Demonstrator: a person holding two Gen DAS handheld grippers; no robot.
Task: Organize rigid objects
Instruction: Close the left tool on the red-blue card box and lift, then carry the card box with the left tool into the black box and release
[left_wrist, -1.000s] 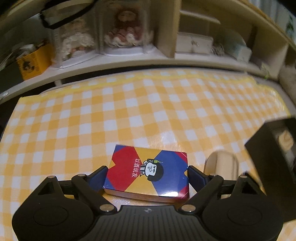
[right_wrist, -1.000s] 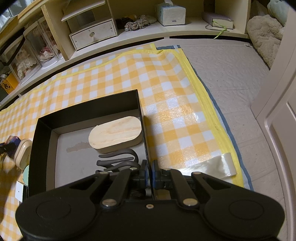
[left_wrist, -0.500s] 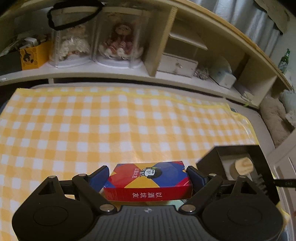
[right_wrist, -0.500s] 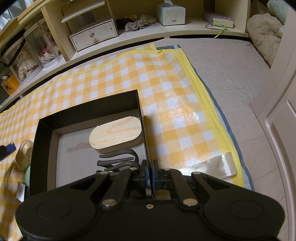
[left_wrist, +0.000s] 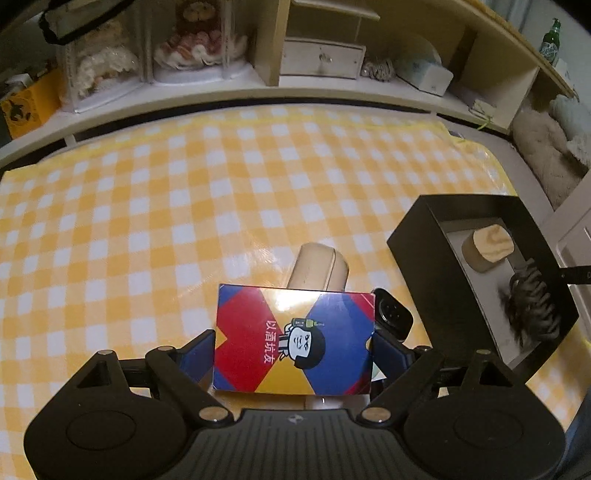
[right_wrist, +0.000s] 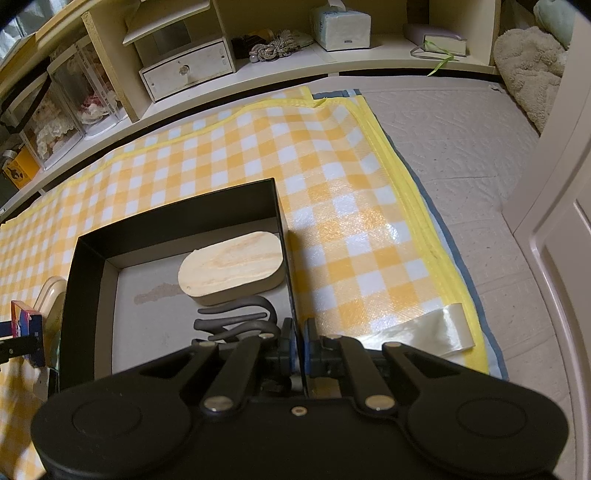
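Note:
A red, blue and yellow card box (left_wrist: 291, 343) hangs above the checked mat, gripped by its two short ends in my left gripper (left_wrist: 293, 352). It shows at the left edge of the right wrist view too (right_wrist: 26, 319). To its right stands the black box (left_wrist: 417, 236), which holds an oval wooden block (right_wrist: 231, 260) and a dark hair claw (right_wrist: 236, 321). My right gripper (right_wrist: 300, 334) is shut on the black box's near right wall (right_wrist: 282, 221). A beige case (left_wrist: 317, 267) lies on the mat just beyond the card box.
A small black device (left_wrist: 393, 315) lies beside the beige case. Shelves with doll cases (left_wrist: 195, 40), a small drawer (right_wrist: 188, 72) and a tissue box (right_wrist: 340, 24) line the far side. Grey floor (right_wrist: 461, 147), a tape strip (right_wrist: 417, 332) and a white door (right_wrist: 554, 221) are to the right.
My left gripper has lifted the card box off the mat and carried it right, toward the black box, which is now fully in its view. The right gripper has kept still.

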